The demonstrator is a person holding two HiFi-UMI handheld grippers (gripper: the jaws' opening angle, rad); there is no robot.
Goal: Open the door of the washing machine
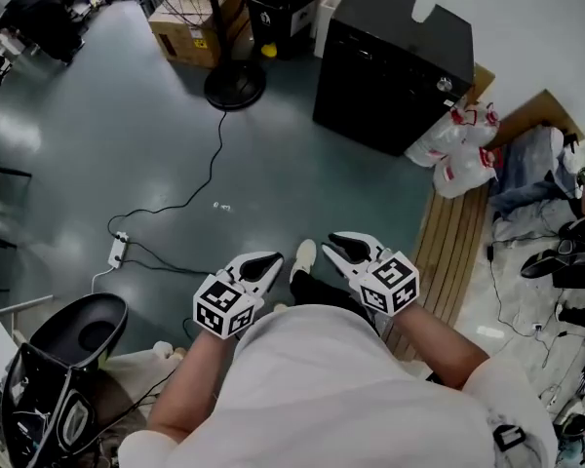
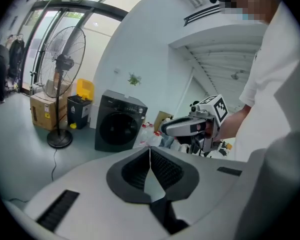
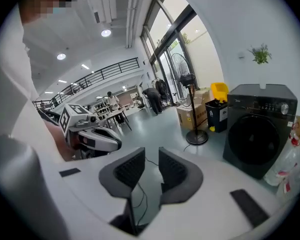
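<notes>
Fingers (image 2: 167,169) of left gripper (image 2: 150,149) meet, empty; right gripper (image 3: 151,150) gapes, empty.

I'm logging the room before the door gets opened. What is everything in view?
washing machine: one, black, by the wall, door shut
fan: one, black, left of the washing machine
cardboard box: one, brown, behind the fan
bin: one, black, yellow-topped, beside the box
plastic bags: two, white and red, right of the washing machine
power strip: one, white, on the floor
left gripper: one, white, shut, empty
right gripper: one, white, open, empty
</notes>
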